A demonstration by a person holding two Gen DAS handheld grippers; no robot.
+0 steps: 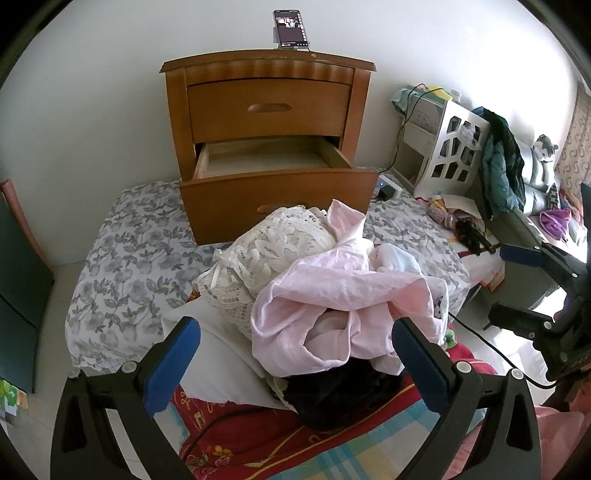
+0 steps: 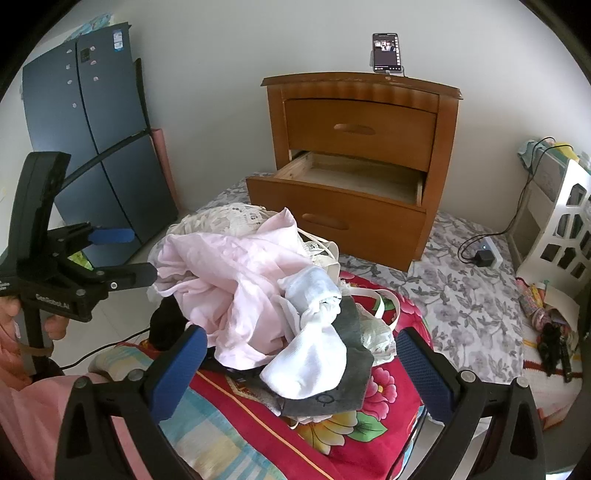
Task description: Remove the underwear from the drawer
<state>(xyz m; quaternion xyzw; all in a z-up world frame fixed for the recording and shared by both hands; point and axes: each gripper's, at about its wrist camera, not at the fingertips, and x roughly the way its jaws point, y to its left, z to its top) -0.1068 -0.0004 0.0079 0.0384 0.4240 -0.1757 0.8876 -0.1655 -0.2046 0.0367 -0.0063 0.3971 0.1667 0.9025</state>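
To my left a dark panelled cabinet (image 2: pixel 99 147) stands against the wall, and my left gripper (image 1: pixel 295 354) hangs over the near end of the underwear heap (image 1: pixel 317 295) with its two blue-padded fingers (image 1: pixel 173 365) spread wide and holding nothing; the pink garment (image 1: pixel 332 314) lies between them but neither pad touches it. Seen from my right side, that same gripper sits just left of the heap, its fingers apart. The heap rests on a red flowered blanket (image 2: pixel 373 406) on the bed, in front of the wooden nightstand (image 1: pixel 266 122), not in any drawer. I count in it one cream lace piece (image 1: pixel 266 251) toward the nightstand, one crumpled pink garment, one white piece (image 2: pixel 314 354), one grey piece (image 2: pixel 351 384) under the white one, and something black (image 1: pixel 343 398) at the near edge; more may be buried. The whole pile runs lengthwise from me toward the nightstand. The nightstand has two drawers: the upper drawer (image 1: pixel 269 107) is shut, the lower drawer (image 1: pixel 273 162) is pulled out, and the part of its bare wooden floor I can see holds nothing. A phone (image 1: pixel 290 28) stands upright on top. My right gripper (image 2: pixel 303 369) straddles the white and grey pieces, fingers (image 2: pixel 428 373) released and well apart. Farther right stands a white cut-out shelf unit (image 1: pixel 454 147).
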